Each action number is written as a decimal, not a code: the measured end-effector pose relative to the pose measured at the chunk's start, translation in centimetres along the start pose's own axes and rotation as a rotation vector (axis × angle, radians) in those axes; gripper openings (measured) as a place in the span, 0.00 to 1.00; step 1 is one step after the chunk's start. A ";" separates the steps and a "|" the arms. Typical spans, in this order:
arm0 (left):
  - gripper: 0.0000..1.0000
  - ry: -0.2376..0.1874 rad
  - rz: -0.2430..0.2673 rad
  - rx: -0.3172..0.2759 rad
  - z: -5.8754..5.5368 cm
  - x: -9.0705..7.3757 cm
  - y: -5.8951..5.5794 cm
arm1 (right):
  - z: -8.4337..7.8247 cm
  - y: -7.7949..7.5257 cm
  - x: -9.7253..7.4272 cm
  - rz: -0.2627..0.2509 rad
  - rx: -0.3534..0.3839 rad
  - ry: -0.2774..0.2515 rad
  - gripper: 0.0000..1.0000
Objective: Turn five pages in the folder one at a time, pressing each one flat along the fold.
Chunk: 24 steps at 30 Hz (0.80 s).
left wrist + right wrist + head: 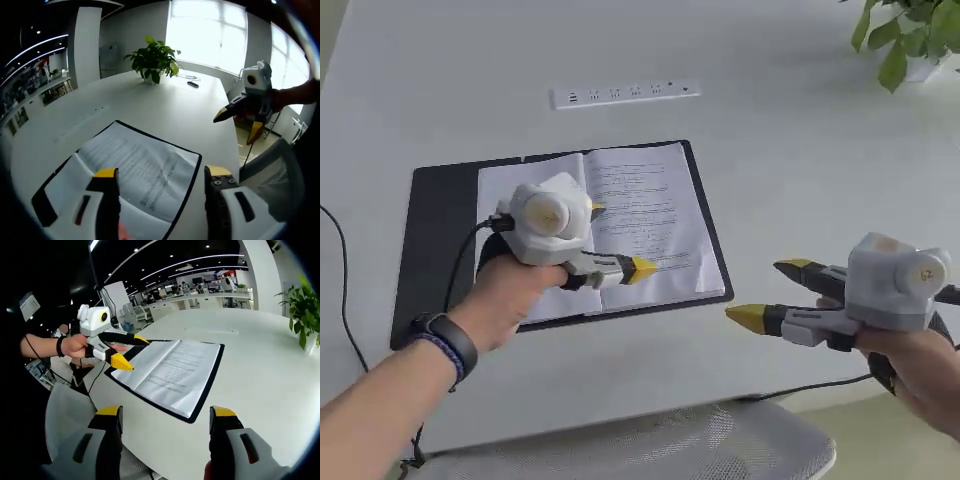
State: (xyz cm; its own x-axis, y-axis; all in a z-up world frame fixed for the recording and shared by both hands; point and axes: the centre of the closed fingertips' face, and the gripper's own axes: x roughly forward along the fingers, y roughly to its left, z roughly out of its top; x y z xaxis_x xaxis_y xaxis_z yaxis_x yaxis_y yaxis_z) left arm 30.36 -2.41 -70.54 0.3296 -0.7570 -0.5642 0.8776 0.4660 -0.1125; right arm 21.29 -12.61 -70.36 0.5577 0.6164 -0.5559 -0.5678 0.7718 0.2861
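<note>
Open black folder (440, 250) flat on the white table (800, 130), printed pages (640, 200) spread to either side of the fold, the right-hand sheet lined with text, the black cover bare along the left. Beyond the folder's far edge and well apart from it, a white power strip (625, 94). At the far right corner, a leafy green plant (905, 35). Below the table's near edge, the back of a grey mesh chair (650, 445). Left gripper (620, 240) gripped in a hand with a dark wristband (450, 340) on the wrist and a black cable (460, 265) trailing from the tool's rear. Placed in the head view over the left-hand page close to the fold, yellow tips pointing right. Jaws spread wide, nothing between them. In the left gripper view, one jaw over the paper, the other out past the folder's black border. Contact with the sheet impossible to judge. Right gripper (768, 291) off the paper, held near the folder's near right corner, yellow tips aimed left toward the pages. Jaws likewise parted and empty. In the right gripper view, both jaws framing the whole folder from the side, with the left gripper across from it at the folder's opposite edge. No page lifted or curled; both visible sheets lying flat.
</note>
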 end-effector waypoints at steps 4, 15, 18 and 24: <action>0.68 0.016 -0.024 0.004 -0.3 2.6 -1.0 | -0.2 0.0 0.0 0.001 0.002 0.001 0.70; 0.66 0.077 -0.053 -0.020 -2.8 8.7 -2.4 | -0.8 -0.2 0.1 0.011 0.000 0.017 0.69; 0.64 0.096 -0.041 -0.036 -3.7 10.0 -2.3 | -1.1 -0.2 0.1 0.012 0.005 0.024 0.68; 0.65 0.118 -0.021 -0.062 -4.6 11.3 -2.1 | -1.1 -0.5 0.0 0.013 0.018 0.025 0.68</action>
State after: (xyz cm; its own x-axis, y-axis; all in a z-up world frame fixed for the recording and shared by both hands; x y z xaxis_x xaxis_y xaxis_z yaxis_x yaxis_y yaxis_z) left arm 30.67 -9.84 -80.44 0.2646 -0.7093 -0.6533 0.8597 0.4805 -0.1734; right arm 20.90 -13.16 -71.35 0.5350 0.6220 -0.5718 -0.5634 0.7669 0.3072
